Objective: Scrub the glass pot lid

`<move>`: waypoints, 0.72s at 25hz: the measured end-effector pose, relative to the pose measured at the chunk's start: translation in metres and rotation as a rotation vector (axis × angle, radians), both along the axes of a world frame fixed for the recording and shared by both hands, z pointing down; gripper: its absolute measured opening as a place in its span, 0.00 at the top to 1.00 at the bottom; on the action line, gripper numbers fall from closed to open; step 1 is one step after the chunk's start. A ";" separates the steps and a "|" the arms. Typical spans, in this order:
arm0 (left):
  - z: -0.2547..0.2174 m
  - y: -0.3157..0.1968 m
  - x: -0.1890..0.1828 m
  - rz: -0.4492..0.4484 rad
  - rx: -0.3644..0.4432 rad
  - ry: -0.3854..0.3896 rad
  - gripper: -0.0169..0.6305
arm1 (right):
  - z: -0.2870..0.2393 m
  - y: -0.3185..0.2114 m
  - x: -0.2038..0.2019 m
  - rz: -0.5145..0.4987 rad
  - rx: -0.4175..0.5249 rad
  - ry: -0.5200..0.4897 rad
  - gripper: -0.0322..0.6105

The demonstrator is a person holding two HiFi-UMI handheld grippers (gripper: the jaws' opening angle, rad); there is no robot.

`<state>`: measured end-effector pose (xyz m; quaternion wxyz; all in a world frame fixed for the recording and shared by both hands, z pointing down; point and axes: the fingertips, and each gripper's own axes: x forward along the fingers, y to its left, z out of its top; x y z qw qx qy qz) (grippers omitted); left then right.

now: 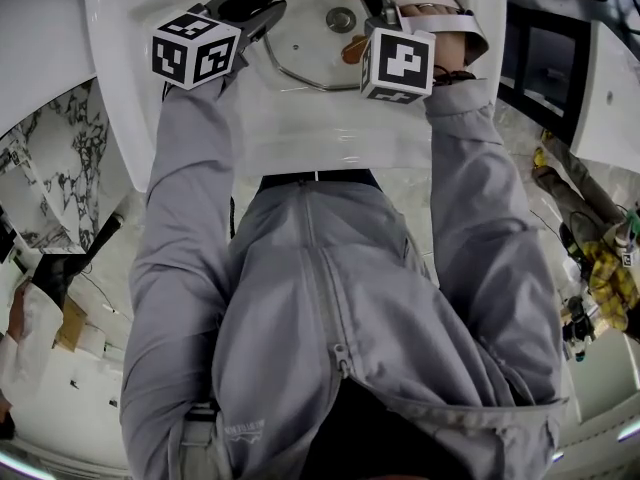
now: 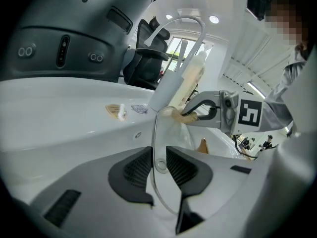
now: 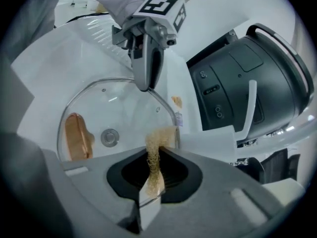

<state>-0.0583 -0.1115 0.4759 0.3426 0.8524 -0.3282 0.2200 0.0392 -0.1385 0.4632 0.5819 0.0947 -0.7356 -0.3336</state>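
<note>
Lid: the glass pot lid sits inside the white basin, its centre knob showing through the glass. I cannot tell whether it rests on the basin floor or is raised off it.
Left gripper: the fingers are narrow, with the pads pressed on both faces of the lid at its metal rim. This is probably an anchor, so the lid neither slides nor spins under rubbing.
Right gripper: the fingers are closed on a tan scrub pad, which sticks out past the tips, so pad rather than plastic meets the glass.
Pad position: it is at the lid's rim, on the side opposite the left gripper's hold. The two grips are kept apart, leaving the glass between them free to work.
Step, judged: scrubbing along the rim, with most of the glass yet to be covered.
Risk, judged: the lid could pivot on the single rim clamp if pressed hard.
Nearby: a black appliance stands beside the basin, clear of both grippers.
</note>
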 end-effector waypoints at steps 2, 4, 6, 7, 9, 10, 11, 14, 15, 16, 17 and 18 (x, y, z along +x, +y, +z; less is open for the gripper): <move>0.000 0.001 0.000 -0.004 0.000 -0.001 0.85 | 0.004 0.016 0.005 -0.011 -0.040 0.024 0.90; -0.001 0.002 -0.001 -0.007 0.000 0.000 0.84 | 0.009 0.030 0.012 -0.014 -0.082 0.042 0.90; -0.001 0.002 0.000 -0.011 0.001 -0.004 0.85 | 0.014 0.042 0.018 -0.019 -0.127 0.063 0.90; -0.001 0.002 0.000 -0.012 0.002 -0.008 0.84 | 0.016 0.049 0.021 -0.020 -0.155 0.074 0.90; -0.003 0.004 0.002 -0.014 0.004 -0.014 0.84 | 0.018 0.064 0.027 -0.006 -0.220 0.089 0.90; -0.005 0.006 0.004 -0.014 0.005 -0.016 0.85 | 0.017 0.070 0.031 0.010 -0.253 0.092 0.90; -0.005 0.007 0.005 -0.014 0.007 -0.017 0.85 | 0.016 0.075 0.034 0.029 -0.285 0.093 0.90; -0.005 0.005 0.005 -0.017 0.008 -0.019 0.85 | 0.014 0.081 0.037 0.057 -0.334 0.073 0.90; -0.005 0.004 0.004 -0.020 0.005 -0.019 0.85 | 0.014 0.082 0.036 0.057 -0.343 0.061 0.90; -0.004 0.003 0.002 -0.024 0.002 -0.019 0.84 | 0.013 0.082 0.034 0.056 -0.354 0.049 0.90; -0.003 0.001 0.001 -0.027 0.000 -0.019 0.84 | 0.012 0.082 0.033 0.054 -0.363 0.042 0.90; -0.002 -0.001 -0.001 -0.029 -0.002 -0.020 0.85 | 0.011 0.082 0.032 0.051 -0.369 0.041 0.90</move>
